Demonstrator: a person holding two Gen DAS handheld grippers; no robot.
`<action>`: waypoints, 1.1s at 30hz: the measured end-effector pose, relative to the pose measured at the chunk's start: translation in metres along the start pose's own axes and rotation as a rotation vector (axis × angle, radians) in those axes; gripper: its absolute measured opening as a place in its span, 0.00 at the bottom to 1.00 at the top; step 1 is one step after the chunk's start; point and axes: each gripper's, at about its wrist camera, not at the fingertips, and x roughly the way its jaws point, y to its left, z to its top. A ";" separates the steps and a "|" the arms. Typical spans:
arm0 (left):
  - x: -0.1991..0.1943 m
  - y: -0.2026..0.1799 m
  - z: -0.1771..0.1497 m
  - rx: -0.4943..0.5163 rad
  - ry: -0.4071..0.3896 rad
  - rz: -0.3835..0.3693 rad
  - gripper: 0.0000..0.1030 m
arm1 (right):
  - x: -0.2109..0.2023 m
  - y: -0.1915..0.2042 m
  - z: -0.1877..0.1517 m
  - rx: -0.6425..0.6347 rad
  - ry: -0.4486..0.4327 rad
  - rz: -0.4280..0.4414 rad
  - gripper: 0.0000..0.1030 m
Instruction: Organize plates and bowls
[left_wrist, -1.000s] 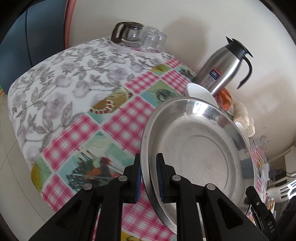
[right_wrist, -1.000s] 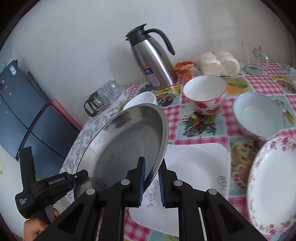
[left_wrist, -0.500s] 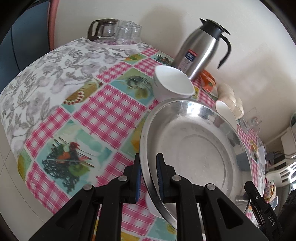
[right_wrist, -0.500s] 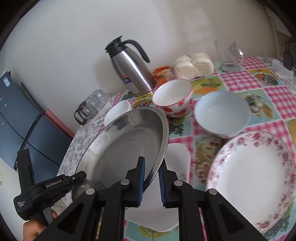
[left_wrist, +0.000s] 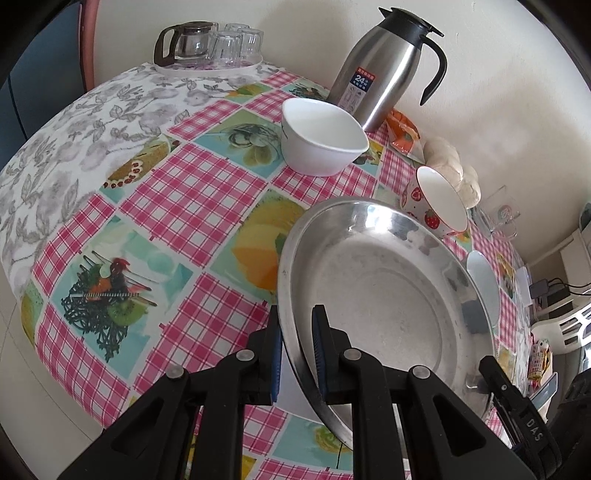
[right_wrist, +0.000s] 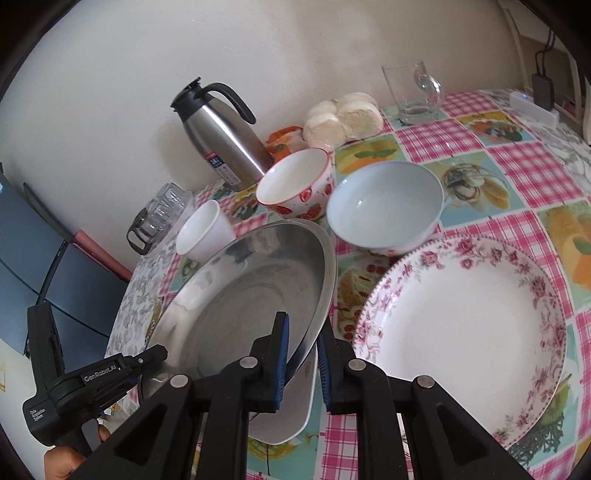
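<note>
A large steel plate (left_wrist: 384, 295) (right_wrist: 243, 295) hangs tilted above the table, held on opposite rims. My left gripper (left_wrist: 297, 350) is shut on its near rim in the left wrist view. My right gripper (right_wrist: 301, 350) is shut on its right rim in the right wrist view. Under it lies a white square plate (right_wrist: 295, 413), mostly hidden. A floral plate (right_wrist: 465, 325) lies to the right. Behind stand a pale blue bowl (right_wrist: 384, 206), a strawberry bowl (right_wrist: 295, 184) (left_wrist: 439, 203) and a white bowl (left_wrist: 321, 136) (right_wrist: 203, 236).
A steel thermos jug (left_wrist: 384, 62) (right_wrist: 221, 136) stands by the wall, with an orange packet (left_wrist: 404, 136) and pale buns (right_wrist: 343, 118) beside it. A tray of glasses and a glass pot (left_wrist: 210, 46) sits at the far left corner. A glass mug (right_wrist: 413, 92) stands far right.
Both grippers have carried the steel plate to the right across the table, from over the grey floral cloth to above the white square plate, nearer the floral plate. Both grips held.
</note>
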 end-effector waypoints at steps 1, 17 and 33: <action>0.000 0.001 0.000 -0.002 0.002 0.000 0.15 | 0.002 0.000 -0.001 -0.004 0.004 -0.008 0.16; 0.006 0.017 -0.006 -0.066 0.067 -0.032 0.15 | 0.011 0.000 -0.017 -0.008 0.071 -0.076 0.16; 0.023 0.032 -0.004 -0.133 0.142 -0.045 0.15 | 0.022 0.003 -0.023 -0.014 0.115 -0.106 0.16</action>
